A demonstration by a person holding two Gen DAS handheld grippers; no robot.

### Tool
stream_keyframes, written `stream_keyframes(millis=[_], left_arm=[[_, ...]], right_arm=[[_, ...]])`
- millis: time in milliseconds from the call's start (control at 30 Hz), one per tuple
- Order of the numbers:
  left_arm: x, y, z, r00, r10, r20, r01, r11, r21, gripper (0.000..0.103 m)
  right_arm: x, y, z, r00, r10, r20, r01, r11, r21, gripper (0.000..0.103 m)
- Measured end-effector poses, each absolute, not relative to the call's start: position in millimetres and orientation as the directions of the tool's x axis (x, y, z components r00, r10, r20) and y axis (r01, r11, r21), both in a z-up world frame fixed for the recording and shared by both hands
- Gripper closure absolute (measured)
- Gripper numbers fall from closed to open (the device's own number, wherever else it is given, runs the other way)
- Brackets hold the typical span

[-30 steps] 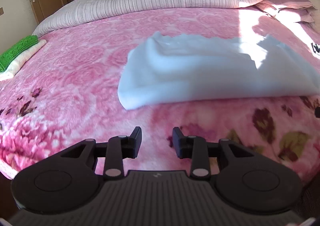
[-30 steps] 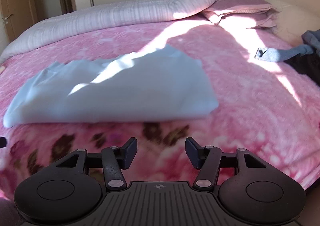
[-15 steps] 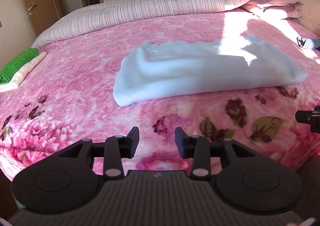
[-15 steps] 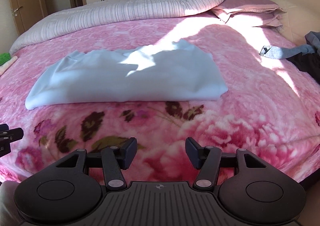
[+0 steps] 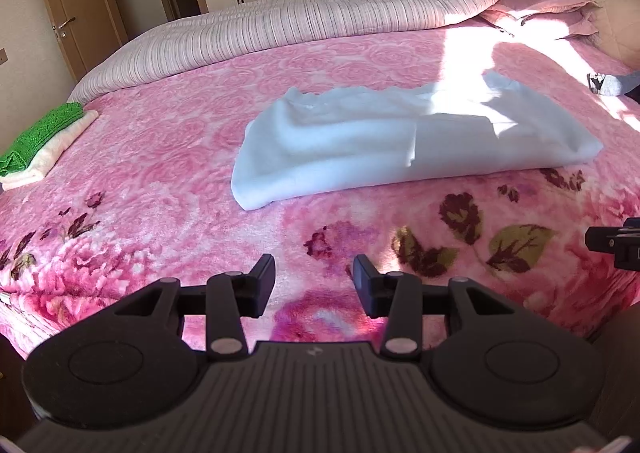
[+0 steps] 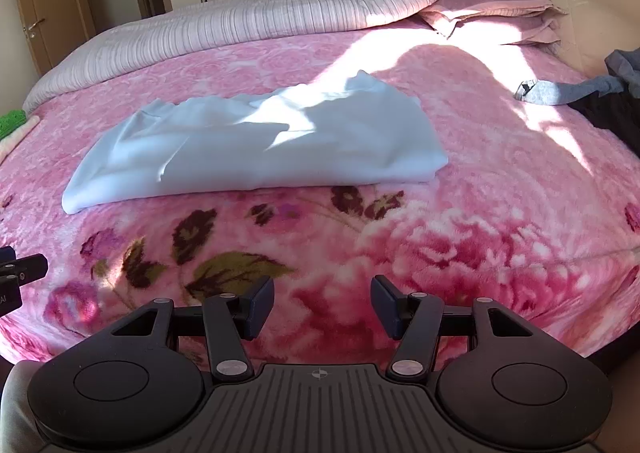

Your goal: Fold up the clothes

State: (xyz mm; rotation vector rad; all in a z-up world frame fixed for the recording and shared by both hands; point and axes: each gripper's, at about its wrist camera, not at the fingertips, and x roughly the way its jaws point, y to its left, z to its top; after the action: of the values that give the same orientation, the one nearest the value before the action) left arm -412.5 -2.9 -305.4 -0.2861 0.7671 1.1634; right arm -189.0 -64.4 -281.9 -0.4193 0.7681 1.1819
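Pink floral bedspread (image 5: 168,157) bearing the white garment (image 5: 400,141), folded into a long band at twelve o'clock of both empty tools: left gripper (image 5: 314,279) jaws opening, right gripper (image 6: 322,303) jaws apart; next fold likely requires regrasping its ends.

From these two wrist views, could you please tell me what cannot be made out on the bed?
- Grey garment and dark item: right wrist view, cut off by the right edge; type unclear.
- Folded green cloth on the cream one: left wrist view, too small to identify.
- Pale blue garment: folded; its type and underside hidden.
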Motion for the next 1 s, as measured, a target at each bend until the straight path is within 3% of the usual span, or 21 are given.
stream_keyframes(millis=[433, 667, 800, 1000], left_arm=[[-402.4, 10.1, -326.2, 0.185, 0.675, -0.715, -0.889, 0.424, 0.171, 0.064], [-408.3, 28.4, -327.0, 0.281, 0.664, -0.693, -0.87, 0.481, 0.108, 0.065], [-405.6, 46.3, -318.5, 0.343, 0.669, -0.659, -0.856, 0.512, 0.074, 0.068], [-385.6, 72.3, -314.8, 0.395, 0.67, -0.629, -0.819, 0.567, 0.091, 0.071]], right_arm=[[-181.4, -55.3, -296.5, 0.174, 0.637, -0.751, -0.924, 0.369, 0.099, 0.046], [-163.0, -45.8, -297.4, 0.181, 0.647, -0.741, -0.907, 0.402, 0.129, 0.046], [-132.2, -42.0, -298.7, 0.102, 0.692, -0.715, -0.833, 0.452, 0.32, 0.046], [-80.4, -39.7, -315.2, -0.021, 0.78, -0.626, -0.546, 0.515, 0.661, 0.046]])
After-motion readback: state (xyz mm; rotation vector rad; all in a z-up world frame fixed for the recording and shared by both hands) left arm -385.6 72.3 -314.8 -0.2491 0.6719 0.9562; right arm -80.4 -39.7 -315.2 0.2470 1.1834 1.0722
